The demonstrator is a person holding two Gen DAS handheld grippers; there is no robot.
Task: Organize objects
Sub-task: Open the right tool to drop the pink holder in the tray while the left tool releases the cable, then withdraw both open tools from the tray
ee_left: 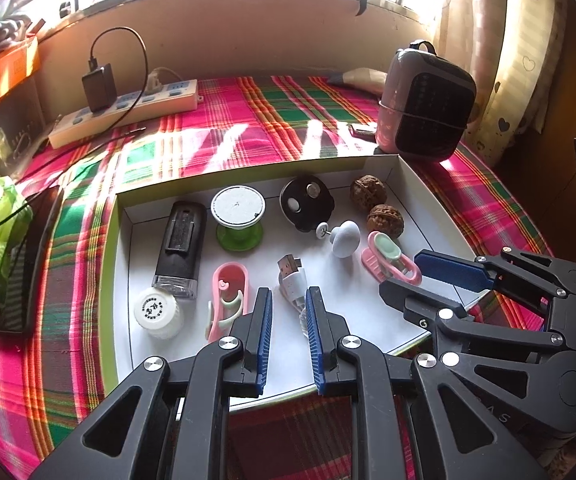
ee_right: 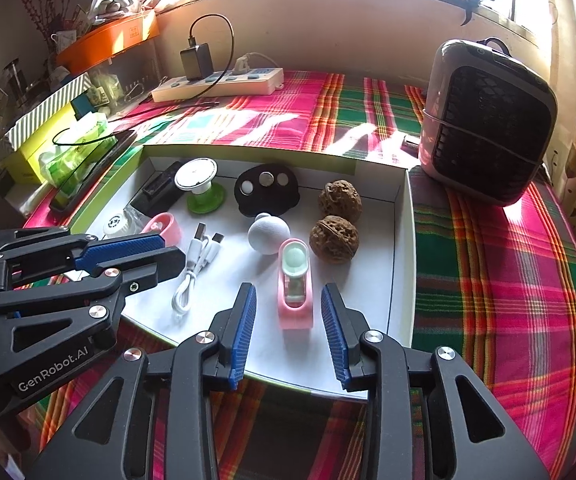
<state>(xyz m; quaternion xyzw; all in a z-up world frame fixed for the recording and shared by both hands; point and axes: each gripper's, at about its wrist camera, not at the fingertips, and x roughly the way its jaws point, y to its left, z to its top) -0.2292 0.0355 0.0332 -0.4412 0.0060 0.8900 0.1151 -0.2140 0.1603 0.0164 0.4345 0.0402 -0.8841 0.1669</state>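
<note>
White cardboard tray is set on a plaid cloth; near its front edge a pink clip is laid, just beside a white knob and two walnuts; a white USB cable is laid further left; the right claw is spread, the clip seen between its fingers but untouched; the left claw is drawn almost together on nothing, over the cable; a small heater is stood beyond the tray.
</note>
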